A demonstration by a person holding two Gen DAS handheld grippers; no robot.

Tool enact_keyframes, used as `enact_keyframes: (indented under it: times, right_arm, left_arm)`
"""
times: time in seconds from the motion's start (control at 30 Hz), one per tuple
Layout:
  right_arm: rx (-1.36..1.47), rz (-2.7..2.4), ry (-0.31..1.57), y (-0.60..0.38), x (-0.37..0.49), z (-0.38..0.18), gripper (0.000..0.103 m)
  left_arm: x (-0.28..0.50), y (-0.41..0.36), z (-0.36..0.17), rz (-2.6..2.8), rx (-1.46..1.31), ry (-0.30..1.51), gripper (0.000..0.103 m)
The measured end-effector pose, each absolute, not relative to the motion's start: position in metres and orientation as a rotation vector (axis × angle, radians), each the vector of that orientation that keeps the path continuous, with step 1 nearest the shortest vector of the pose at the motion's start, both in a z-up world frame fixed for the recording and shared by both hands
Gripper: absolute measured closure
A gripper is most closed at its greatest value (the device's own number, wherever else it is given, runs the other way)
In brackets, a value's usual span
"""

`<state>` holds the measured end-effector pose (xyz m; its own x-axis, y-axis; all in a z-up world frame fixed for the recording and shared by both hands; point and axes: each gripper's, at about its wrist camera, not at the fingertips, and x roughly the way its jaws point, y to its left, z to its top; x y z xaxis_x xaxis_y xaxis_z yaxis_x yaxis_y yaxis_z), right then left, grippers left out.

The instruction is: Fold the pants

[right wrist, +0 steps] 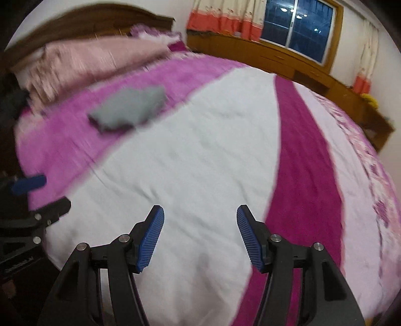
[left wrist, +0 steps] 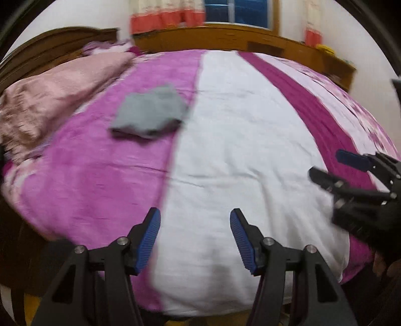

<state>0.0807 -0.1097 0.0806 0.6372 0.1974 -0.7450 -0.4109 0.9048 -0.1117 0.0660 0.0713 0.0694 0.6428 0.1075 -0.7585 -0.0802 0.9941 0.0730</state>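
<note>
the pants (left wrist: 150,112), grey and already folded into a compact bundle, lay on the pink stripe of the bed cover (left wrist: 95,180), towards the far left part of the bed, near a pale pink pillow (left wrist: 57,92) at the wooden headboard (left wrist: 50,42). in the right wrist view the same bundle (right wrist: 127,107) was seen up-left, a bit blurred, well apart from both tools.

the left tongs (left wrist: 195,238) hovered above the white middle stripe (left wrist: 238,138) of the cover w/ the jaws standing wide; nothing was between the blue pads (left wrist: 147,240), only the cover below. the right tongs (right wrist: 200,238) were wide apart too and empty, over the white stripe just beside the dark magenta stripe (right wrist: 305,163).

each tool was visible from the other one's camera: the right tongs (left wrist: 325,165) came in at the right edge of the left view, and the left tongs (right wrist: 47,193) at the left edge of the right view, so they were side by side near the foot of the bed. neither touched the pants.

behind the bed stood a long wooden cabinet (right wrist: 288,60), a dark window (right wrist: 298,25) & curtains (right wrist: 225,17) w/ an orange lower band.
</note>
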Motion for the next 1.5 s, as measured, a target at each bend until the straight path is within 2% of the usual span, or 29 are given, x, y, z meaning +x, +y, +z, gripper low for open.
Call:
enact_keyframes:
  times: [0.1,0.2,0.23,0.33,0.43,0.63,1.17,1.5]
  right_arm:
    - [-0.286,0.288,0.845,-0.122,0.076,0.046,0.049]
    - [-0.215,0.286,0.906,-0.135,0.081,0.016,0.046]
    - [-0.194,0.295,0.883,-0.138,0.082,0.015,0.041]
    - [-0.196,0.300,0.882,-0.138,0.089,0.014,0.033]
    - [-0.199,0.305,0.863,-0.139,0.090,0.012,0.030]
    - [-0.211,0.307,0.861,-0.135,0.090,0.009,0.029]
    - [-0.218,0.304,0.853,-0.133,0.089,0.008,0.027]
    - [-0.218,0.304,0.853,-0.133,0.089,0.008,0.027]
  left_arm:
    - [0.069,0.044,0.027,0.042,0.129,0.890,0.042]
    - [0.075,0.040,0.019,0.039,0.118,0.894,0.042]
    - [0.077,0.042,0.019,0.036,0.090,0.902,0.040]
    - [0.082,0.051,0.014,0.031,0.017,0.909,0.032]
    - [0.085,0.054,0.014,0.021,0.010,0.914,0.027]
    - [0.087,0.054,0.011,0.041,0.055,0.900,0.019]
    - [0.091,0.052,0.010,0.044,0.061,0.900,0.013]
    - [0.095,0.053,0.008,0.068,0.069,0.902,0.005]
